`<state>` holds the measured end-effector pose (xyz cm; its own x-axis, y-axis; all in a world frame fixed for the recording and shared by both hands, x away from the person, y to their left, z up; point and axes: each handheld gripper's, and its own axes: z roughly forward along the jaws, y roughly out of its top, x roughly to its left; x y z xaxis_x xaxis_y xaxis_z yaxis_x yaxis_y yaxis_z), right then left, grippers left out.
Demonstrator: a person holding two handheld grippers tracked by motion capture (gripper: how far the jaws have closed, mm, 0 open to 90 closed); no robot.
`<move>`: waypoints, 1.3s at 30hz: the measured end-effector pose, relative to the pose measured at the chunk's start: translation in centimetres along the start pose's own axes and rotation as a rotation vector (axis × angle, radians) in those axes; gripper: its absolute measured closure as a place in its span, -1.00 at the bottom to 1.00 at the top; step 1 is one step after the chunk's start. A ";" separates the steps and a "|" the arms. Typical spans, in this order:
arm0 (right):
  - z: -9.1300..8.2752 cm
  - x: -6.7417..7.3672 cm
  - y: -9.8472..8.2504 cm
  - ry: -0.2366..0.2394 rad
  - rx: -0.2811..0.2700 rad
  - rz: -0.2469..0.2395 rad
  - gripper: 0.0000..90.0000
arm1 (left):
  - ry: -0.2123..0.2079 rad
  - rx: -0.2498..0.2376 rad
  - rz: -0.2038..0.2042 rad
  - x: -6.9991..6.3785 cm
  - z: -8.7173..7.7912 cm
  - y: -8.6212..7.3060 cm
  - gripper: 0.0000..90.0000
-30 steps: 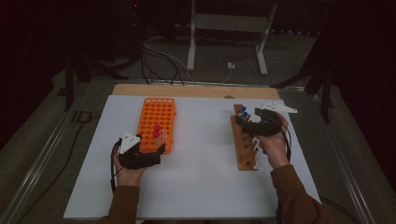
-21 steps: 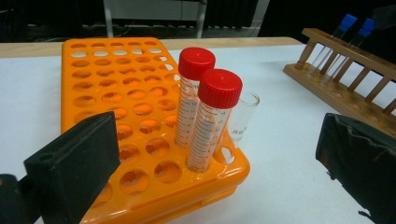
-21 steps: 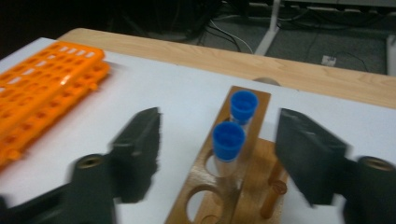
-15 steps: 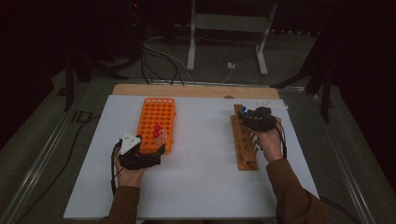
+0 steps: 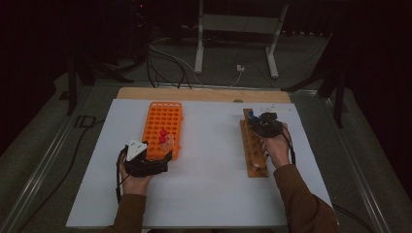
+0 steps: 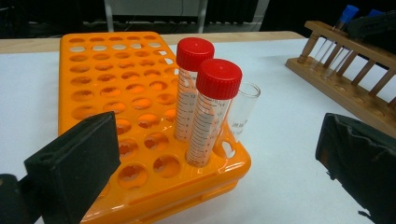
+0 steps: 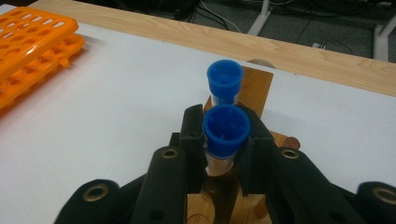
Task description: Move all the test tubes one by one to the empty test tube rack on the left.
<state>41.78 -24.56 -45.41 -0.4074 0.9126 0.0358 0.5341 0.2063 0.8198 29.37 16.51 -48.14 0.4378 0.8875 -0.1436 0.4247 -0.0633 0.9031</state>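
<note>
An orange tube rack [image 5: 163, 119] [image 6: 107, 84] holds two red-capped tubes [image 5: 163, 136] [image 6: 218, 79] and a clear uncapped tube [image 6: 243, 107] near its front corner. My left gripper [image 5: 163, 158] [image 6: 215, 177] rests just in front of that corner, open, its jaws wide on either side of the tubes without touching them. On the right lies a wooden rack [image 5: 255, 150] [image 7: 259, 84] [image 6: 355, 88]. My right gripper [image 5: 265, 124] [image 7: 226, 135] has just been closing and is shut on a blue-capped tube [image 7: 226, 126] standing in the rack. A second blue-capped tube [image 7: 224, 79] stands just behind it.
Both racks sit on a white sheet [image 5: 209, 184] over a wooden table whose far edge [image 5: 204, 93] shows. Beyond it are floor cables [image 5: 165, 63] and a metal stand [image 5: 235, 43]. Metal rails run along both sides.
My right gripper has come down a little over the wooden rack's far end and closed its jaws on the blue-capped tube. The left gripper has stayed put.
</note>
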 end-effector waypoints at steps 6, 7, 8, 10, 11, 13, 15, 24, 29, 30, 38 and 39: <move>-0.4 0.0 0.1 0.001 -0.019 0.015 0.69 | 0.001 0.002 0.006 -0.1 0.0 0.0 -0.98; -0.5 0.0 0.2 0.002 -0.023 0.014 0.69 | 0.001 0.003 0.005 -0.1 0.0 0.0 -0.98; -0.7 0.1 0.3 0.003 -0.029 0.012 0.69 | 0.002 0.003 0.005 -0.1 0.0 0.0 -0.98; -1.1 0.2 0.5 0.009 -0.041 0.006 0.69 | 0.001 0.002 0.004 0.0 0.0 0.0 -0.98; -1.4 0.2 0.6 0.012 -0.050 0.005 0.69 | 0.000 0.002 0.005 0.0 0.0 0.0 -0.98; -1.8 0.3 0.9 0.016 -0.066 0.001 0.69 | 0.000 0.002 0.005 -0.1 0.0 0.0 -0.98; -2.3 0.2 1.2 0.020 -0.081 0.001 0.69 | 0.001 0.002 0.005 -0.1 -0.1 0.0 -0.98; -5.4 -0.2 2.8 0.051 -0.167 0.002 0.69 | 0.002 -0.001 0.003 -0.1 0.0 0.0 -0.98; -6.6 0.2 3.1 0.090 -0.192 -0.005 0.69 | 0.003 -0.006 0.002 -0.2 -0.1 0.0 -0.98; -6.8 0.4 3.0 0.100 -0.195 -0.009 0.69 | 0.003 -0.007 0.003 -0.2 -0.1 0.0 -0.98; -7.2 1.9 1.9 0.162 -0.179 -0.026 0.69 | 0.009 -0.032 0.000 -0.3 -0.4 0.2 -0.98; -7.3 2.1 1.8 0.171 -0.178 -0.026 0.69 | 0.010 -0.035 0.002 -0.3 -0.4 0.3 -0.98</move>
<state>36.47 -24.80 -39.73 -0.5467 0.8316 0.0977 0.3897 0.1495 0.9087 28.99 16.39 -47.69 0.4306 0.8920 -0.1376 0.3953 -0.0494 0.9172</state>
